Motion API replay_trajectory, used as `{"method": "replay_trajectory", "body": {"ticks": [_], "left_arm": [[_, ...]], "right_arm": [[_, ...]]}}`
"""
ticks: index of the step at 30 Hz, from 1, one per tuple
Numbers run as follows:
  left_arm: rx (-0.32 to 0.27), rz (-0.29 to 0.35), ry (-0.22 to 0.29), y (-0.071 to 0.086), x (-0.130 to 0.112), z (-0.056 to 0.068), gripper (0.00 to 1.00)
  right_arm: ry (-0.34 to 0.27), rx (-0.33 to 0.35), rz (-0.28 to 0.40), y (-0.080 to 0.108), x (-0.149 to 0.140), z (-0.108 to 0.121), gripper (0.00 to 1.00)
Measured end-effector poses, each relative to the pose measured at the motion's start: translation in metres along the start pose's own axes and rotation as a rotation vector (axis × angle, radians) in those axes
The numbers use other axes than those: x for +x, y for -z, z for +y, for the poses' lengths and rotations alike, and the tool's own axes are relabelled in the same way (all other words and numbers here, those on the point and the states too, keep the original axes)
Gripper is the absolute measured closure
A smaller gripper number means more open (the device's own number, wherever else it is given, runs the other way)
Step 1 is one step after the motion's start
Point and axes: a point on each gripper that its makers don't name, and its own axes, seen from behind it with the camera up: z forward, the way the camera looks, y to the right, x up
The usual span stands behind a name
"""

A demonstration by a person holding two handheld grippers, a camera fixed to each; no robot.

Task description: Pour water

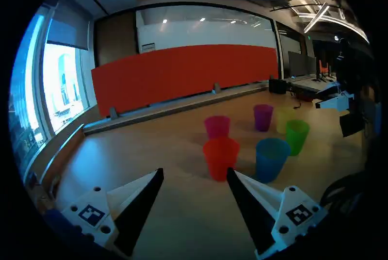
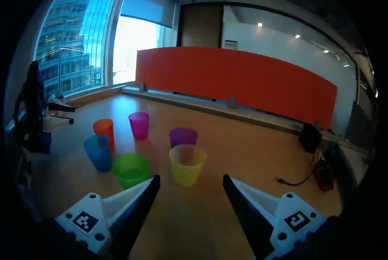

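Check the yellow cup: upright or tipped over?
Upright: the yellow cup stands on its base on the table, rim facing up.

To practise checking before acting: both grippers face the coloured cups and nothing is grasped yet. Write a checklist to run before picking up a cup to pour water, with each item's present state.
1. Left gripper open and empty: ok.
2. Right gripper open and empty: ok.
3. Orange cup upright, ahead of the left gripper: ok.
4. Yellow cup upright, ahead of the right gripper: ok.
5. Gap between the orange cup and the blue cup: cannot tell; they stand close together.
6. Water in any cup: cannot tell.
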Motion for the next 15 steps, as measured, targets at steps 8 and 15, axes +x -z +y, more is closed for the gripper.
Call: {"method": "replay_trajectory", "body": {"ticks": [8, 15], "left_arm": [[0.047, 0.056, 0.027, -0.004, 0.008, -0.01, 0.04], [0.113, 0.111, 0.058, 0.001, 0.021, -0.024, 0.04]], "right_arm": [[-0.025, -0.099, 0.064, -0.005, 0.011, 0.014, 0.0], [-0.079, -0.182, 0.146, -0.004, 0.027, 0.027, 0.0]]}}
